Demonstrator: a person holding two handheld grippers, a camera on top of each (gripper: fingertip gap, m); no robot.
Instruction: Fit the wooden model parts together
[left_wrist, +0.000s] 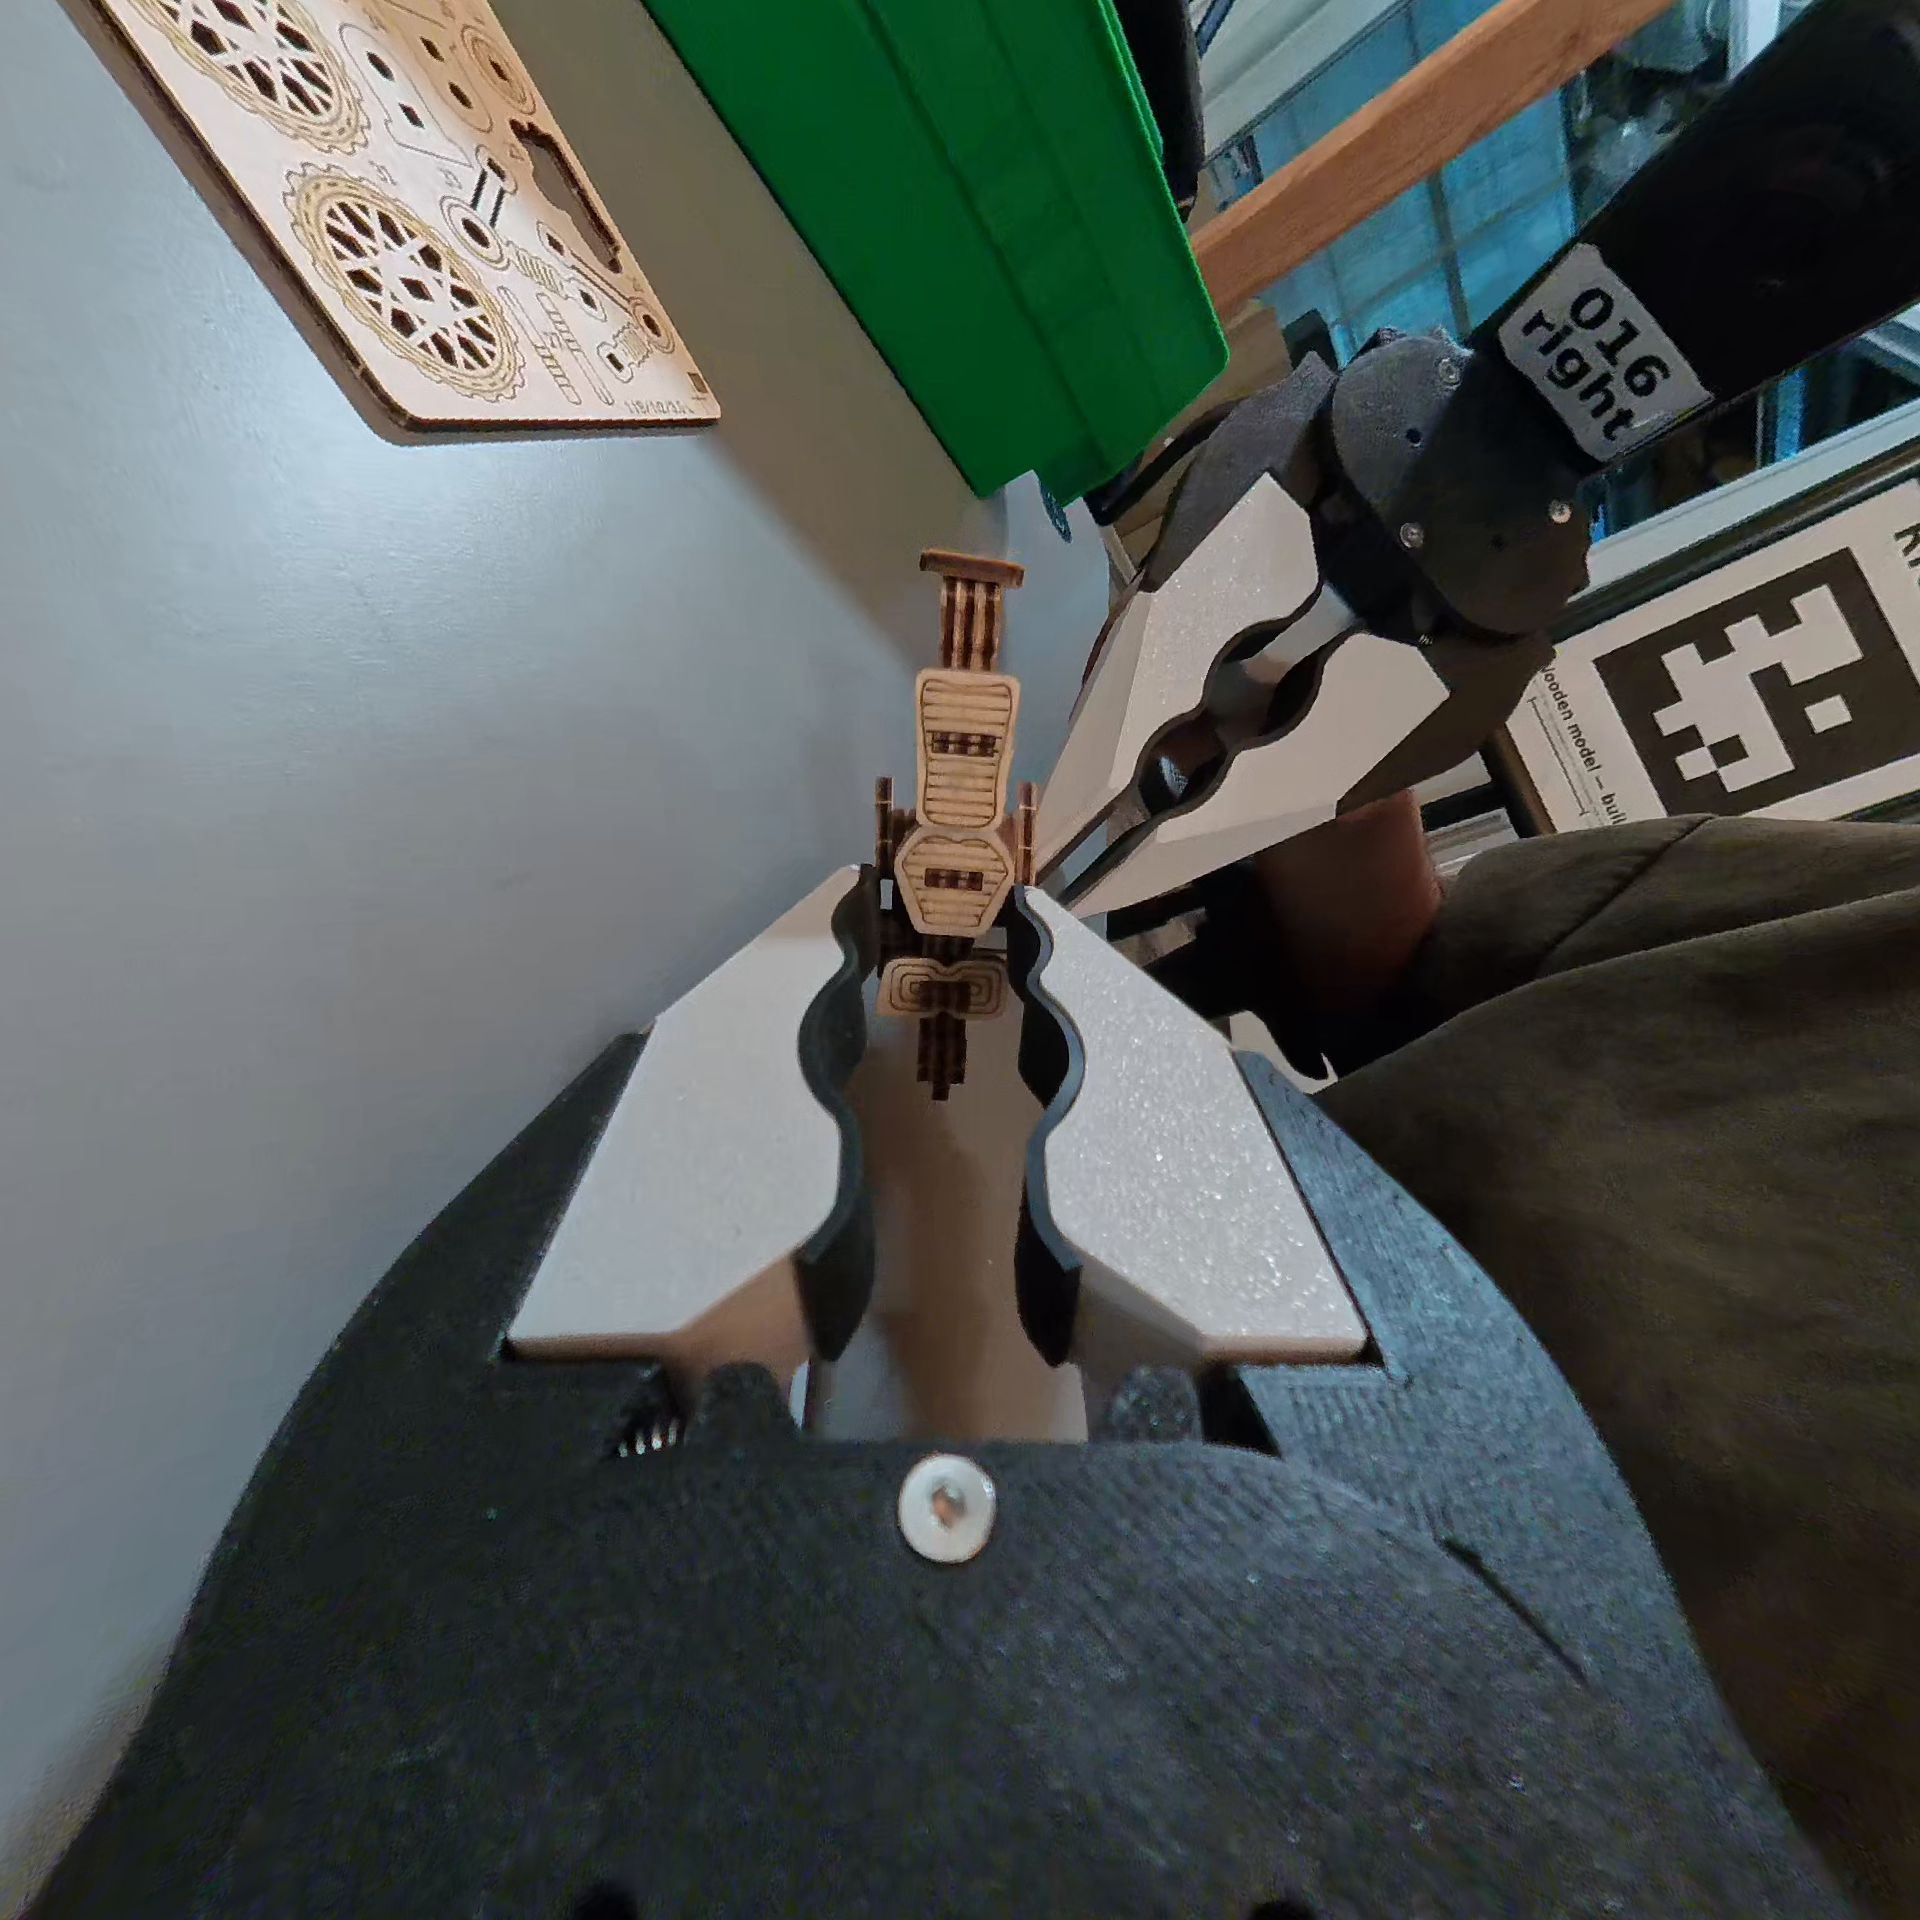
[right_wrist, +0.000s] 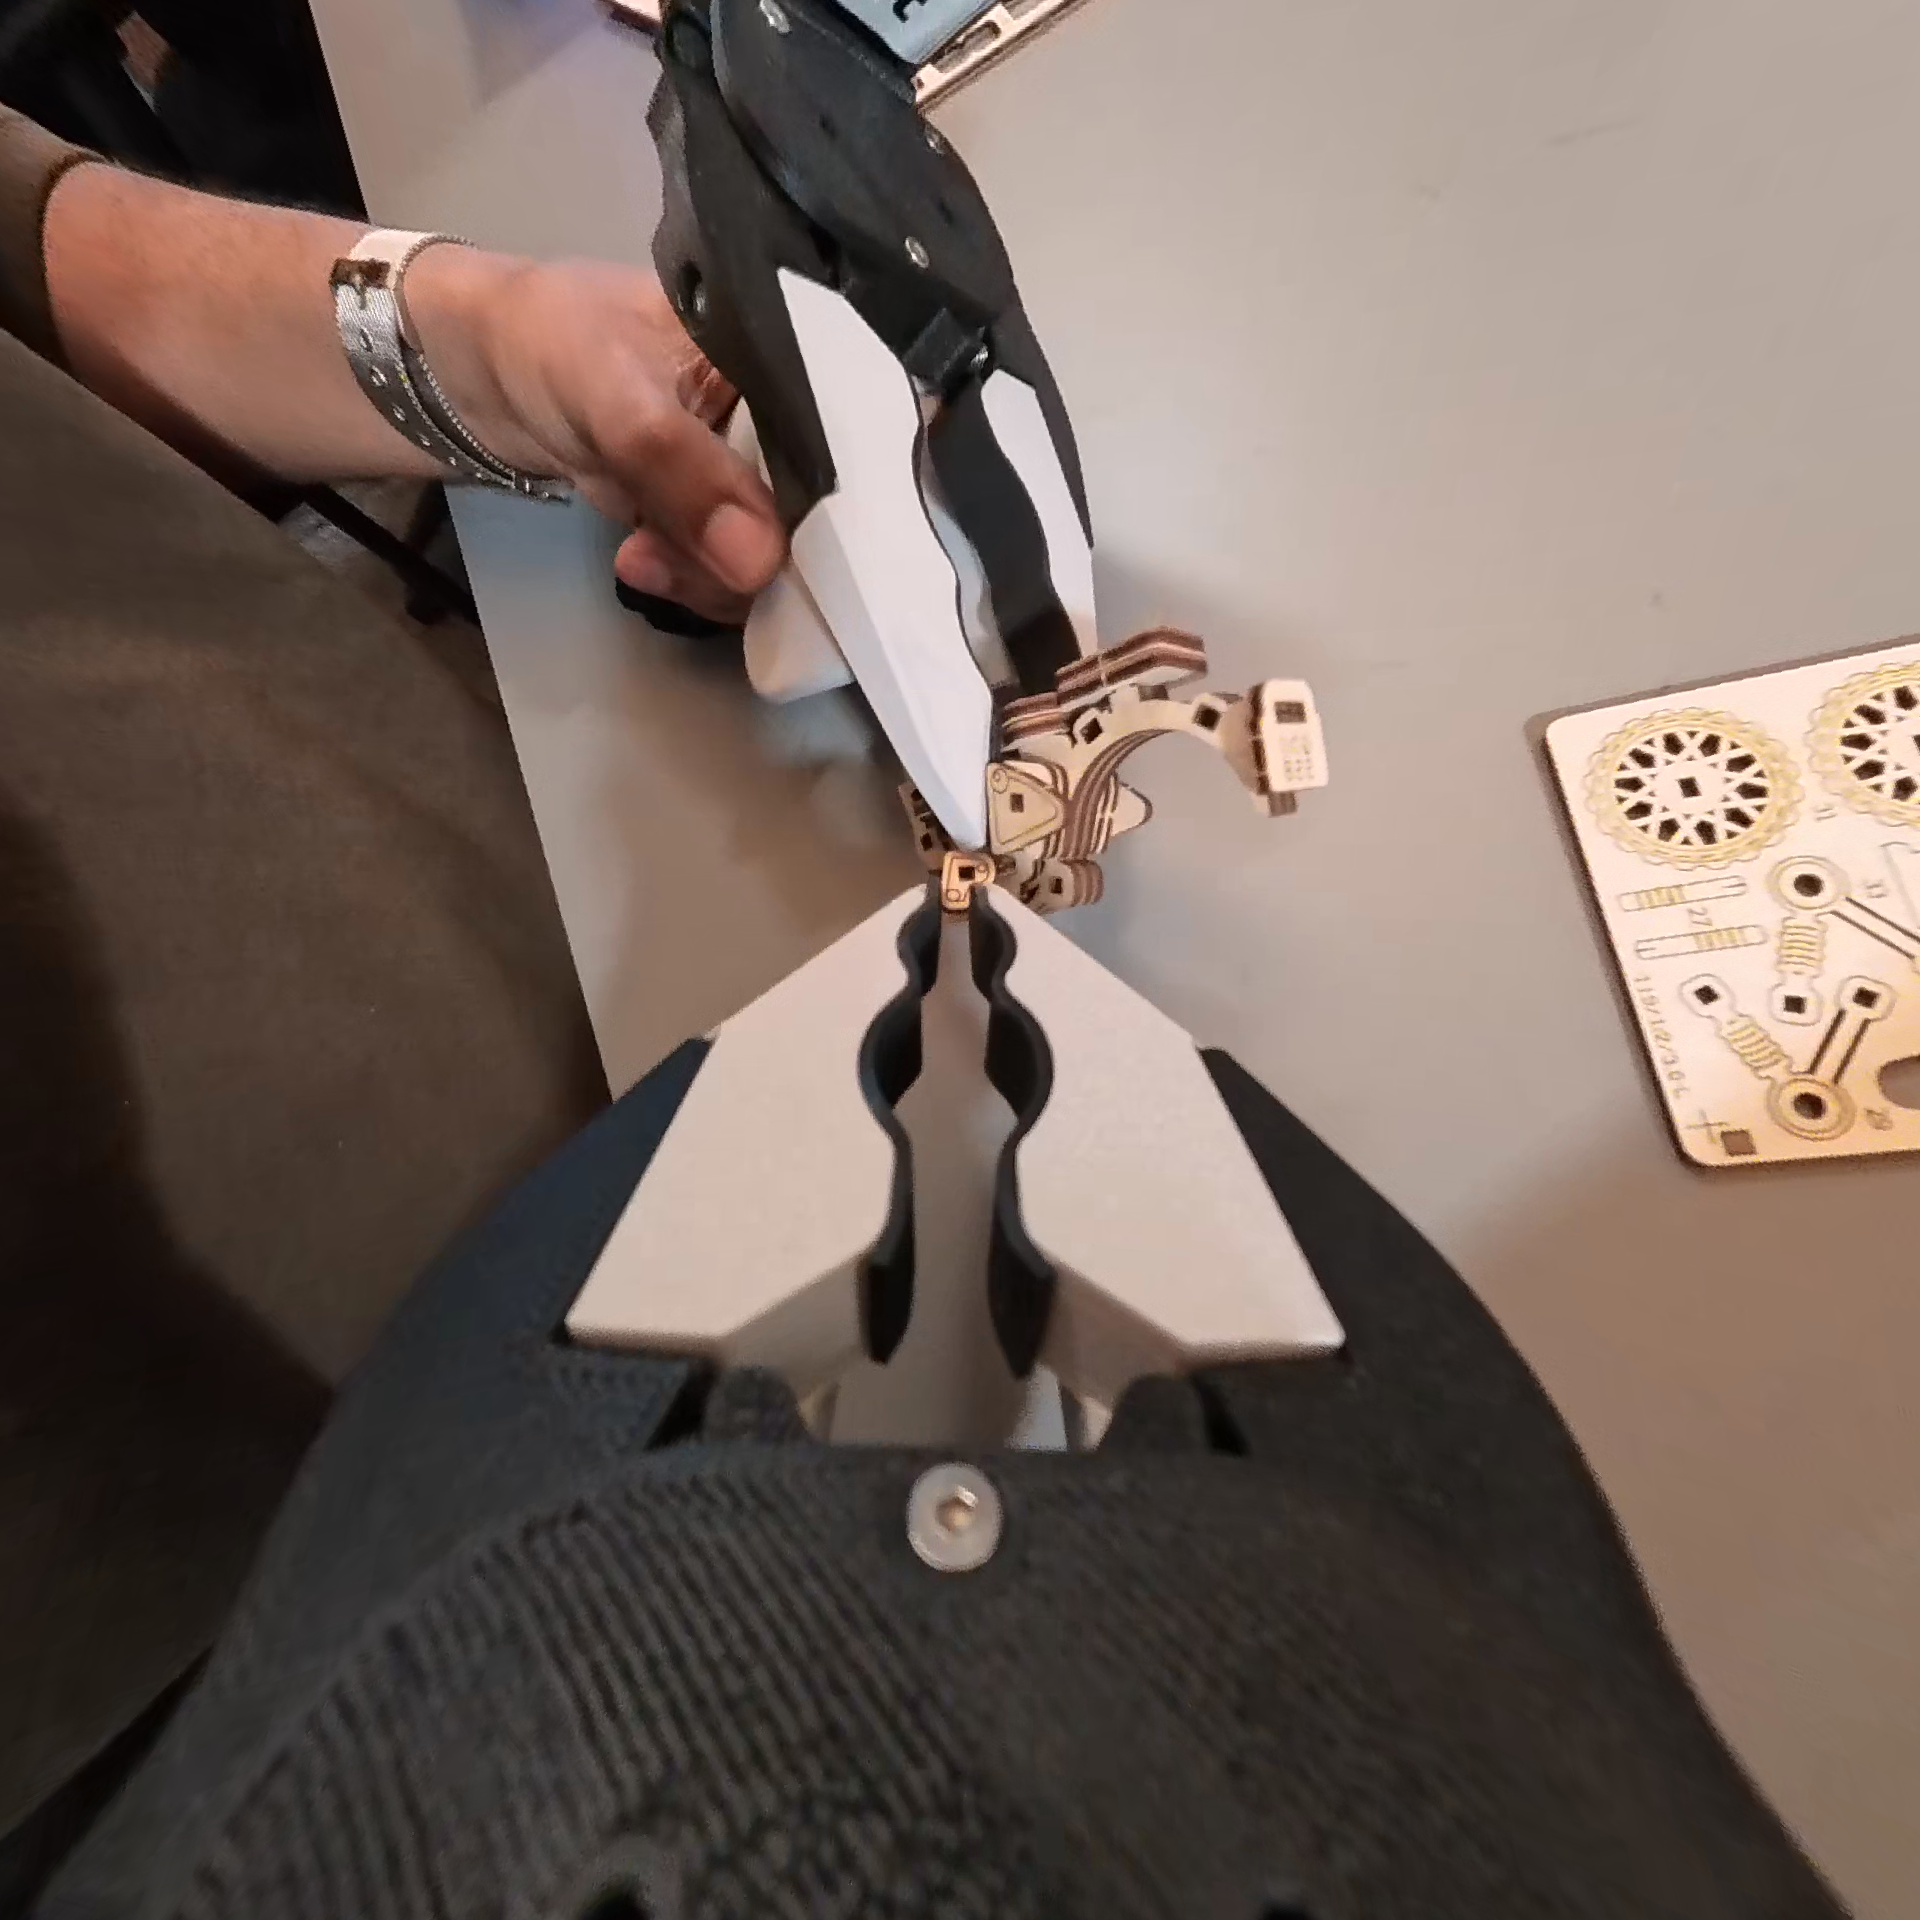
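Nearby, a wooden parts sheet (right_wrist: 1756, 914) lies beside both tools' clamped model (right_wrist: 1081, 769).

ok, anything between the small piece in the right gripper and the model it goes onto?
Nothing visible. The right gripper pinches the small wooden piece right against the wooden model, which the left gripper clamps. The exact joint is too small to tell.
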